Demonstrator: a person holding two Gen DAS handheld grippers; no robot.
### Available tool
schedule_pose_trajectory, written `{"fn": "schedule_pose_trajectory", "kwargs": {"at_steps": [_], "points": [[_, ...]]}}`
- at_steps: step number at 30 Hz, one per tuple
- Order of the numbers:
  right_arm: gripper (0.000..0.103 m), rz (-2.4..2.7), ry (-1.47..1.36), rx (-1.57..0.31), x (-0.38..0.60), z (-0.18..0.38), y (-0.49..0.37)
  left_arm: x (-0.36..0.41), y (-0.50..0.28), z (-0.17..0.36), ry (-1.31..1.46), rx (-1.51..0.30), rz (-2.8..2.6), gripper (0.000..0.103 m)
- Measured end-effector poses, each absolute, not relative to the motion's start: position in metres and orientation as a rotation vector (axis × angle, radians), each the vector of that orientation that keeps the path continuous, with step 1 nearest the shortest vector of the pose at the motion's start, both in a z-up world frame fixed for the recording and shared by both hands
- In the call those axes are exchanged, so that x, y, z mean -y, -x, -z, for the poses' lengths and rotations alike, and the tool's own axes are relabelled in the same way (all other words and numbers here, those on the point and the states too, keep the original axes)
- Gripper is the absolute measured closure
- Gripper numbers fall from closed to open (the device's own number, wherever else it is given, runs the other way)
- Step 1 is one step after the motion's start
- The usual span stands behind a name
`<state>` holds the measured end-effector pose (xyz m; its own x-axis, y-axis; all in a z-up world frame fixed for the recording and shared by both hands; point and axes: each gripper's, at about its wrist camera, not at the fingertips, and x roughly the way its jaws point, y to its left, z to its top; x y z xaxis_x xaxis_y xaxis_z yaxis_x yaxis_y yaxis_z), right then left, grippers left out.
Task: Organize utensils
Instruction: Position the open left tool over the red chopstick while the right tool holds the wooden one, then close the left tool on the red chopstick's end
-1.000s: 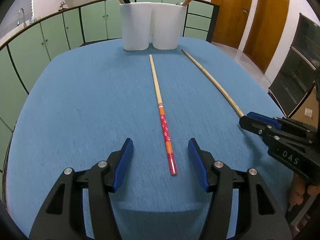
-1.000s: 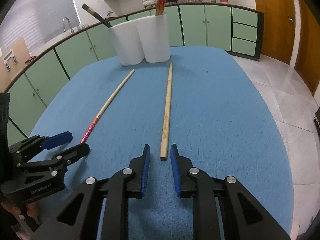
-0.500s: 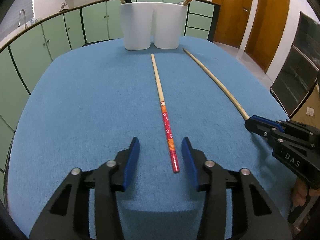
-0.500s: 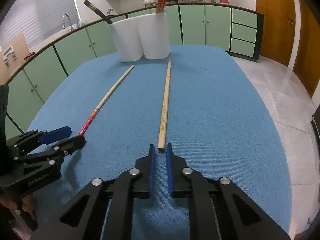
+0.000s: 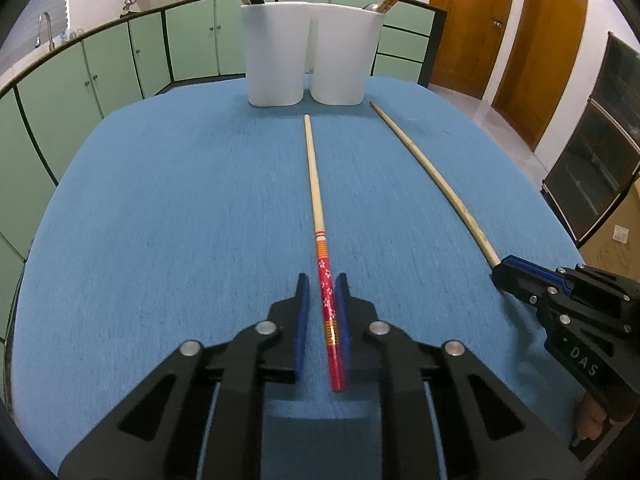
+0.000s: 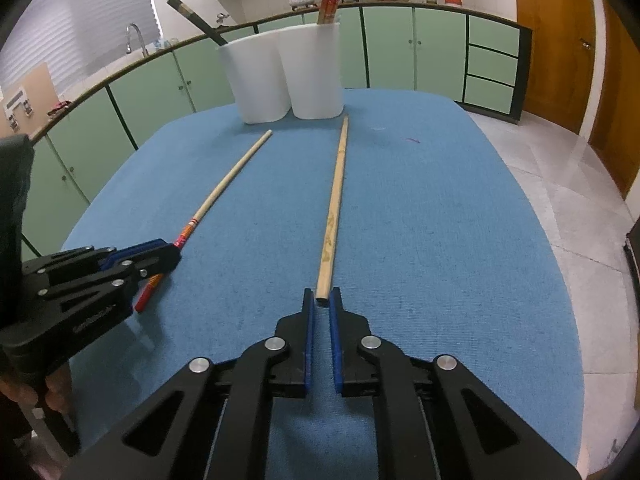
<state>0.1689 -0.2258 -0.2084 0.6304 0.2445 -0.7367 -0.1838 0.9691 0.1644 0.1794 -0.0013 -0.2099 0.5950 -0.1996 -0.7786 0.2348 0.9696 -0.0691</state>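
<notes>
Lengthwise, two chopsticks (image 5: 316,184) mid-cloth, well apart from table edge (image 5: 48,208)

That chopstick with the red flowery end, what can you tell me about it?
The red-ended chopstick lies flat on the blue tablecloth, pointing toward the white holder but stopping short of it. Its far part looks like pale bare wood; the near part is glossy red with small white blossoms and orange striped bands. The left gripper straddles the red end, its jaws having just been closing; the right-hand blue pad looks to touch it, with a thin gap on the other side.
</notes>
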Motion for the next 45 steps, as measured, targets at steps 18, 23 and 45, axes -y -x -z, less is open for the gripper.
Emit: {"fn": "schedule_pose_trajectory", "kwargs": {"at_steps": [18,23,45], "points": [[0.089,-0.253,-0.128,-0.847,0.238,0.207,-0.165,-0.007,-0.152,0.211,-0.048,-0.888,0.344,0.070],[0.089,-0.254,-0.117,-0.844,0.237,0.206,-0.164,-0.010,-0.151,0.211,-0.037,-0.891,0.342,0.074],[0.089,-0.252,-0.127,-0.852,0.239,0.207,-0.167,-0.005,-0.144,0.213,-0.064,-0.882,0.347,0.096]]}}
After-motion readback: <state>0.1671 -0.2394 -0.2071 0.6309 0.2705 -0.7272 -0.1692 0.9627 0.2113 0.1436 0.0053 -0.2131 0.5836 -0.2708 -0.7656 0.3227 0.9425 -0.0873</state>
